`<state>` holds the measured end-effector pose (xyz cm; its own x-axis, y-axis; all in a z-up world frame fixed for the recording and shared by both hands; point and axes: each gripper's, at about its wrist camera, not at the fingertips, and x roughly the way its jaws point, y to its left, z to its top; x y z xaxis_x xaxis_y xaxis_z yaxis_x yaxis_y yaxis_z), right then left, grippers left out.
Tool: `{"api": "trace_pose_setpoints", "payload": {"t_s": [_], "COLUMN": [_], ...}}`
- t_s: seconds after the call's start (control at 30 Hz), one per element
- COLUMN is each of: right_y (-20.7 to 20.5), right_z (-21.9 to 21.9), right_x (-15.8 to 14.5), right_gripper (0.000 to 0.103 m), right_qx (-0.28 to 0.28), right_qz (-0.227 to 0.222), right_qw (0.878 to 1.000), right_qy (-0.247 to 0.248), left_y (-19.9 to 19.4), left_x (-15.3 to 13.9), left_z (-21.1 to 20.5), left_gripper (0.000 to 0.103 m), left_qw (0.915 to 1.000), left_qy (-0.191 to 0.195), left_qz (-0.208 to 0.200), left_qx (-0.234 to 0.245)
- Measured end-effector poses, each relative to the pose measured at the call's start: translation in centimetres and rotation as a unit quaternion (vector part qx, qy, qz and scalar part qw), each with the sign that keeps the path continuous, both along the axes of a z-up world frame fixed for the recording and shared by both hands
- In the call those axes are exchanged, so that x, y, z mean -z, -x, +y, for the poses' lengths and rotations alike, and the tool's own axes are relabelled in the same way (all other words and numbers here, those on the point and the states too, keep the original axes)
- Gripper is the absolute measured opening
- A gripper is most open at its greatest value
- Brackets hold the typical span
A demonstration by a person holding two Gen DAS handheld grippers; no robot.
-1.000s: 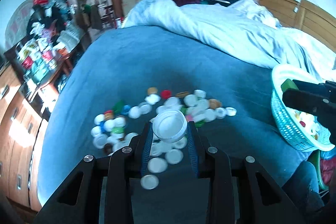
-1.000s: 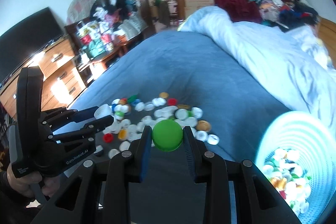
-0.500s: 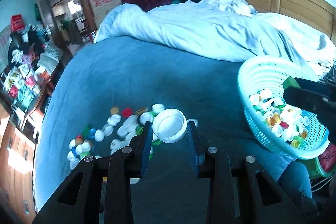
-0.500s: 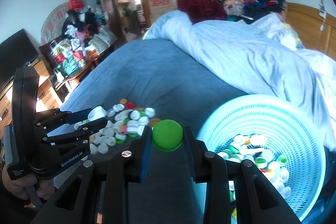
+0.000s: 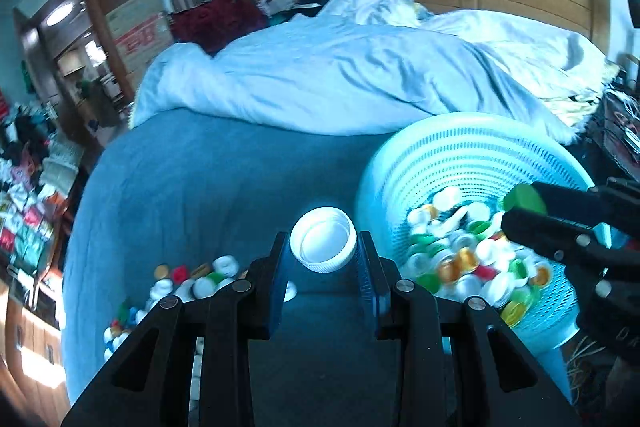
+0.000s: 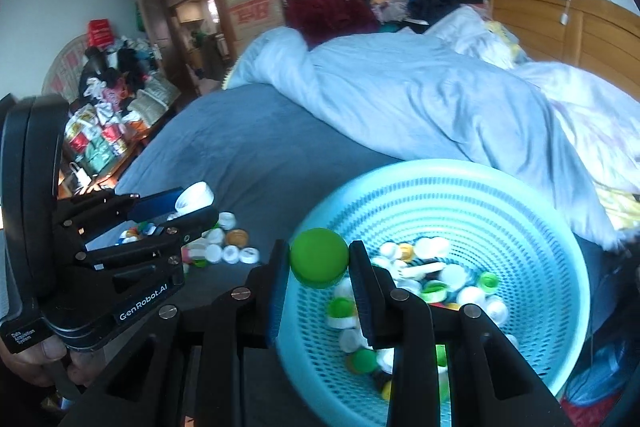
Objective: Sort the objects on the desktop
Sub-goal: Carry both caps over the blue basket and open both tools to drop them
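Over the cap-filled basket (image 6: 520, 211), right gripper (image 6: 320, 261) holds a green cap (image 6: 319, 259).

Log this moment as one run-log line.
left gripper: shut on white cap | right gripper: shut on green cap, over basket | loose caps on bed

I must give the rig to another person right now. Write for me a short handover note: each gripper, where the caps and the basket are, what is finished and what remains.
Left gripper: shut on a white cap, open side up, beside the basket, not over it.
Right gripper: shut on a green cap, at the near rim of the basket.
Basket: light blue, on the bed, holds many mixed caps already.
Loose caps: a pile on the blue blanket, left of the basket.
Done: part of the pile is in the basket.
Left: drop both held caps in, then collect the rest of the pile.
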<state>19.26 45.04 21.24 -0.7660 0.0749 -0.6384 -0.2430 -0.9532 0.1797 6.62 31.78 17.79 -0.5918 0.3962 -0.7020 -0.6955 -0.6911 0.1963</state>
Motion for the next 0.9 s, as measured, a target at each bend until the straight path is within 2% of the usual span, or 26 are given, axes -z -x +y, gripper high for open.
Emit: {"api": "trace_pose_setpoints", "payload": {"t_s": [0.33,0.73,0.77,0.8,0.87,0.9], "right_y": [-0.8,-0.8,-0.7,-0.8,-1.0,-1.0], "right_z": [4.6,6.6,6.7,6.8,6.9,6.9], "right_x": [1.7,3.9,3.9,4.0,4.0,4.1], "right_gripper": [0.034,0.034,0.039,0.055,0.074,0.074], "right_qx": [0.035,0.038,0.039,0.041,0.046,0.047], "right_qz": [-0.043,-0.053,-0.053,-0.053,-0.05,-0.049], "right_qw": [0.998,0.997,0.997,0.997,0.997,0.997], "right_qy": [0.007,0.032,0.033,0.033,0.032,0.03], "left_y": [-1.0,-1.5,-1.6,-1.6,-1.5,-1.5], "left_x": [2.0,4.5,4.5,4.6,4.7,4.7], "left_z": [5.5,7.7,7.8,7.8,7.9,8.0], "left_gripper": [0.028,0.028,0.028,0.028,0.028,0.028], "left_qw": [0.9982,0.9957,0.9957,0.9957,0.9955,0.9955], "left_qy": [0.025,0.047,0.048,0.048,0.049,0.05], "left_qz": [-0.041,-0.064,-0.064,-0.064,-0.067,-0.067], "left_qx": [0.037,0.048,0.048,0.047,0.046,0.045]}}
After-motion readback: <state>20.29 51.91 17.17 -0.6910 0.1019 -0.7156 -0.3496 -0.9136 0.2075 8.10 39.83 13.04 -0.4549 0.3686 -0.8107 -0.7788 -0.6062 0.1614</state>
